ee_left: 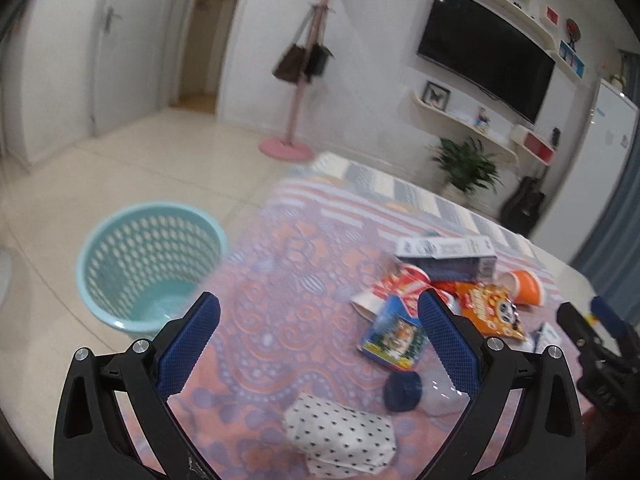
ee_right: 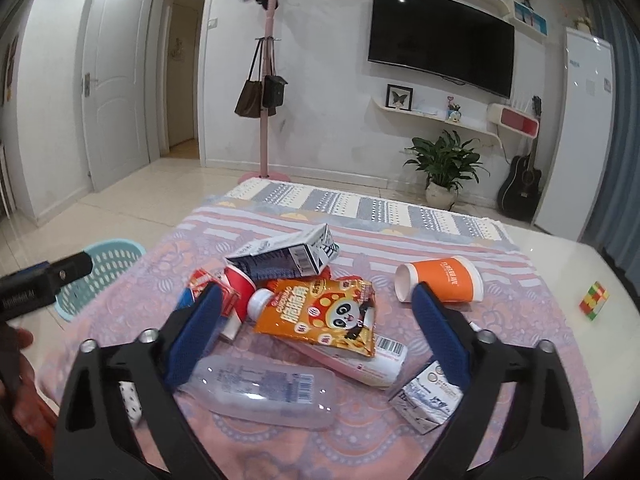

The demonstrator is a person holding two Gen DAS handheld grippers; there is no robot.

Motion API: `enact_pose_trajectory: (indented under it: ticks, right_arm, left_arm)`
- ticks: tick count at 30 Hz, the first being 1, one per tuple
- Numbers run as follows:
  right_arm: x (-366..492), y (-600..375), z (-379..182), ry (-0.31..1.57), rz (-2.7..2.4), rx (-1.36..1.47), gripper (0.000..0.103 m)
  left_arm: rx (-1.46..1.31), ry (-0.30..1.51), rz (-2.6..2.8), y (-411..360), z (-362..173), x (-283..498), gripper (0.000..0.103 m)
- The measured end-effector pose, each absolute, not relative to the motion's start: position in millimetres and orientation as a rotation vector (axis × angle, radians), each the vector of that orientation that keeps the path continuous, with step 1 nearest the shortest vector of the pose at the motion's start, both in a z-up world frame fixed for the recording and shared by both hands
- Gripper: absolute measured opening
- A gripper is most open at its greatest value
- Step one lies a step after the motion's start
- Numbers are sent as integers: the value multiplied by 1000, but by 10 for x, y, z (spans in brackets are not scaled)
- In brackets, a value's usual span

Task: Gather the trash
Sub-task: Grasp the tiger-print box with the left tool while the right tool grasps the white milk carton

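Note:
Trash lies heaped on the patterned tablecloth [ee_right: 360, 240]. The heap holds an orange panda snack bag [ee_right: 324, 316], a flattened milk carton [ee_right: 288, 258], an orange paper cup [ee_right: 440, 280], a clear plastic bottle [ee_right: 264, 388] and a small carton [ee_right: 424, 400]. My right gripper [ee_right: 317, 292] hangs open over the heap, with the snack bag in the gap and untouched. My left gripper [ee_left: 318, 300] is open and empty above the cloth. A tiger-print box [ee_left: 394, 336] and a polka-dot wrapper [ee_left: 340, 436] lie near it. A teal basket [ee_left: 148, 268] stands on the floor to the left of the table.
A colour cube [ee_right: 595, 300] sits on the bare white tabletop at the right. Beyond the table stand a pink coat stand [ee_right: 266, 80], a potted plant [ee_right: 444, 160] and a guitar [ee_right: 520, 184]. A hand shows at the left edge of the right wrist view.

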State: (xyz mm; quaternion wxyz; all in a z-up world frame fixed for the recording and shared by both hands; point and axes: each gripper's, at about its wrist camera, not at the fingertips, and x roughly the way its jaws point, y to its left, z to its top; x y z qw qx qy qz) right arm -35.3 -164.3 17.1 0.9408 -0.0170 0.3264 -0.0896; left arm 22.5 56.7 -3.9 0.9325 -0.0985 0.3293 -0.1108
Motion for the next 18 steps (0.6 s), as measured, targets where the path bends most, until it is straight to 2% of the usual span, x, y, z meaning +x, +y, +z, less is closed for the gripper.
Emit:
enact_pose_trajectory:
  ticks: [7, 10, 15, 18]
  right_arm:
    - [-410, -1944, 165, 635, -229, -17, 72]
    - [-433, -2168, 140, 649, -267, 19, 72]
    - [-506, -2652, -34, 707, -348, 132, 72]
    - [-524, -2792, -174, 748, -377, 179, 73]
  left_arm:
    - [-128, 803, -461, 29, -123, 431, 94]
    - [-100, 887, -519, -176, -309, 604, 93]
    - [-40, 990, -542, -407, -653, 898, 82]
    - [-44, 1034, -567, -432, -818, 994, 79]
